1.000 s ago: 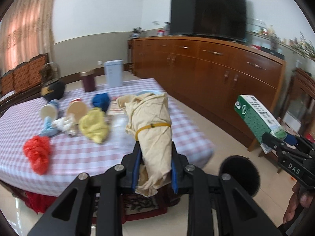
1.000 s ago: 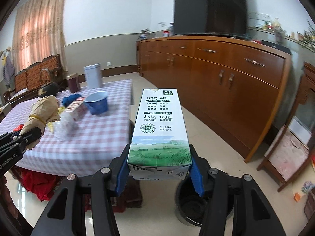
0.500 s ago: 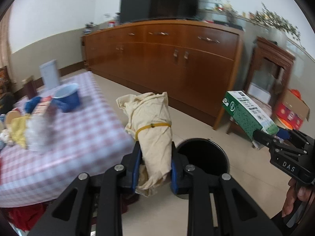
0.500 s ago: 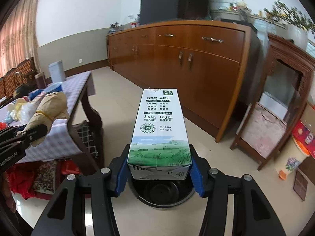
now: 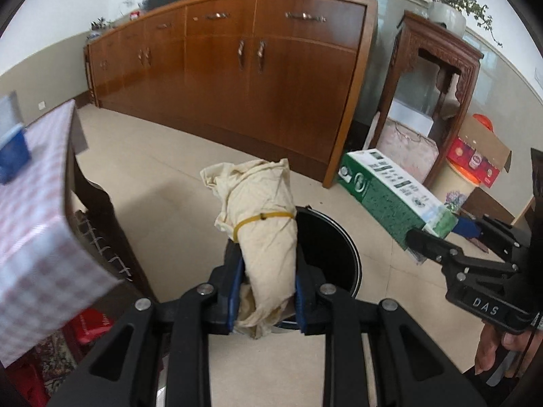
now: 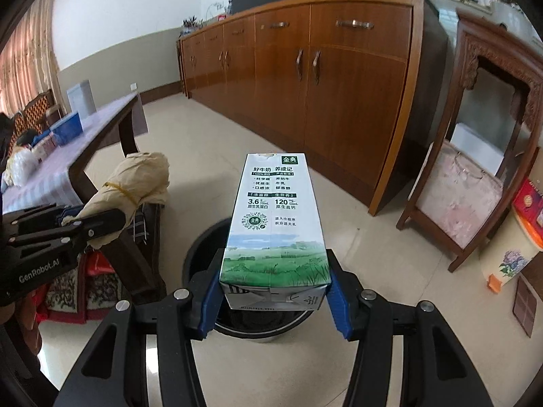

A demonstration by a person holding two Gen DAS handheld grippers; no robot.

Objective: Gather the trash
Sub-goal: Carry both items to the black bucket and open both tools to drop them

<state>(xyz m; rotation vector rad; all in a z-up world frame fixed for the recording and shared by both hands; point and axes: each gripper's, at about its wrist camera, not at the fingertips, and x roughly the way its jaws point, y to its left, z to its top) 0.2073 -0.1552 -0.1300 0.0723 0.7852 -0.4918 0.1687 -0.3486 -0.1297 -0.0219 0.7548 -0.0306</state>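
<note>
My left gripper (image 5: 268, 291) is shut on a cream paper bundle (image 5: 261, 217) tied with a yellow rubber band, held above the near rim of a black trash bin (image 5: 332, 254) on the floor. My right gripper (image 6: 273, 300) is shut on a green and white milk carton (image 6: 275, 217), held over the same black bin (image 6: 203, 247). The carton also shows in the left wrist view (image 5: 390, 193), to the right of the bin. The bundle also shows in the right wrist view (image 6: 135, 183), at the left.
A table with a checked cloth (image 5: 37, 210) stands left of the bin, with a blue cup (image 5: 12, 151) on it. A long wooden sideboard (image 5: 254, 78) lines the back wall. A carved wooden stand (image 5: 431, 108) and boxes (image 5: 475, 159) sit at the right.
Both grippers have swung away from the table and down toward the floor; the black bin now lies right under the bundle and the carton. Both grips are unchanged.
</note>
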